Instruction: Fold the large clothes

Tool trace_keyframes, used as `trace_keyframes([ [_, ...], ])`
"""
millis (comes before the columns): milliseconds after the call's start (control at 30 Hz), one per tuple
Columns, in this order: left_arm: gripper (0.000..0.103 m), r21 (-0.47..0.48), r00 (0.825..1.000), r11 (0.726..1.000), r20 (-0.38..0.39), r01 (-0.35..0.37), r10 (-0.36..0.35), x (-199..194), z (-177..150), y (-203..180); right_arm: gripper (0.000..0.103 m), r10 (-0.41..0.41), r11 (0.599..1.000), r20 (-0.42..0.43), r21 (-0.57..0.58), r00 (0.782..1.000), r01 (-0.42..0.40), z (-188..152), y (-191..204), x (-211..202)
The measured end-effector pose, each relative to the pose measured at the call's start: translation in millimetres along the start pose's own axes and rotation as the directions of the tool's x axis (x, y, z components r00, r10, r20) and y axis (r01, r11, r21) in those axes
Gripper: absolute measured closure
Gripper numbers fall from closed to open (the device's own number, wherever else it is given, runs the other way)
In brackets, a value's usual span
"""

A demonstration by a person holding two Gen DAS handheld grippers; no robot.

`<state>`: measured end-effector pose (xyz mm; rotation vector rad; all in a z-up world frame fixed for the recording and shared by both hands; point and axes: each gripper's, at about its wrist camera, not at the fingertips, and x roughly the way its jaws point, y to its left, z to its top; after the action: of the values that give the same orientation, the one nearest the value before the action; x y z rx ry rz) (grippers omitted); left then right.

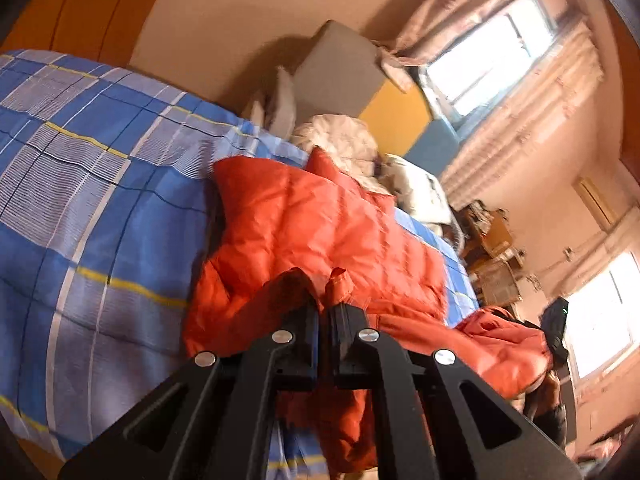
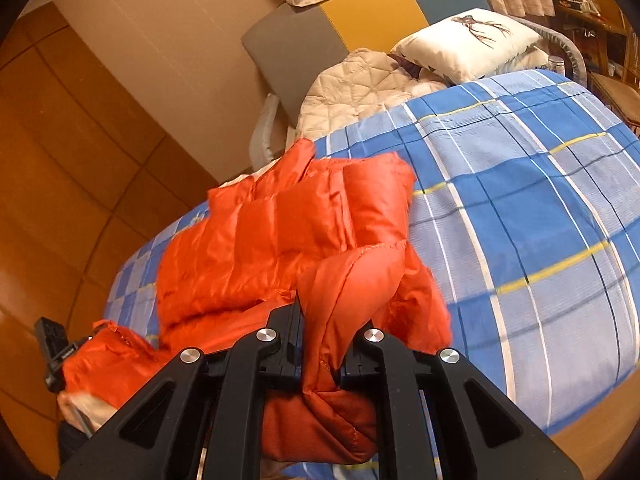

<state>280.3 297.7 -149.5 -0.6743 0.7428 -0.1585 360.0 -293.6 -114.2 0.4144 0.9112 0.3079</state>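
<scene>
An orange quilted puffer jacket (image 1: 320, 232) lies spread on a bed with a blue plaid cover (image 1: 100, 184). In the left wrist view my left gripper (image 1: 325, 310) is shut on a thin edge of the jacket's near hem, which pokes up between the fingers. In the right wrist view my right gripper (image 2: 330, 320) is shut on a thick padded fold of the same jacket (image 2: 256, 240), lifted off the plaid cover (image 2: 520, 200). The near end of the jacket hangs between the two grippers. The other gripper shows as a black block at each view's edge (image 1: 554, 320) (image 2: 52, 344).
A beige quilt (image 2: 352, 84) and a white pillow (image 2: 468, 40) lie at the bed's head against a grey, yellow and blue headboard (image 2: 288, 40). Wooden floor (image 2: 60, 160) runs along one side. Cluttered shelves (image 1: 492, 248) and curtained windows (image 1: 492, 52) stand beyond.
</scene>
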Motion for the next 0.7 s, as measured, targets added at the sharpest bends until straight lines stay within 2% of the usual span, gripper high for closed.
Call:
trace_keyframes([
  [167,0.099,-0.046,0.999,0.998,-0.028,-0.038,0.037,34.9,19.7,13.6,0.092,-0.018,1.0,-0.012,0.016,1.0,0.018,20.3,-1.0,24.5],
  [300,0.096,-0.055,0.996,0.995,-0.039,-0.078,0.076,51.8,26.1,19.6,0.084,-0.014,0.999,0.001,0.043,1.0,0.014,25.6,-3.1,33.1],
  [433,0.096,-0.074,0.992,0.99,-0.041,-0.12,0.117,62.1,26.0,27.0,0.062,0.037,0.995,0.05,0.093,0.998,-0.042,27.2,-5.8,33.7],
  [467,0.096,-0.081,0.991,0.988,-0.044,-0.132,0.129,65.1,25.9,29.1,0.044,0.06,0.992,0.062,0.104,0.996,-0.067,28.4,-5.4,33.7],
  [533,0.095,-0.095,0.989,0.985,-0.048,-0.146,0.142,70.3,27.1,32.6,0.023,0.094,0.989,0.092,0.108,0.991,-0.103,32.3,-1.2,32.7],
  [600,0.094,-0.138,0.987,0.978,-0.058,-0.158,0.151,74.1,29.8,37.3,0.021,0.107,0.986,0.104,0.113,0.989,-0.119,36.6,3.0,32.6],
  [633,0.092,-0.164,0.987,0.974,-0.057,-0.159,0.151,74.5,31.9,39.5,0.015,0.131,0.98,0.111,0.135,0.985,-0.145,39.1,1.6,31.2],
  [700,0.089,-0.181,0.988,0.972,-0.046,-0.152,0.146,72.8,34.8,39.8,0.012,0.149,0.972,0.137,0.16,0.979,-0.171,41.1,-1.0,24.8],
])
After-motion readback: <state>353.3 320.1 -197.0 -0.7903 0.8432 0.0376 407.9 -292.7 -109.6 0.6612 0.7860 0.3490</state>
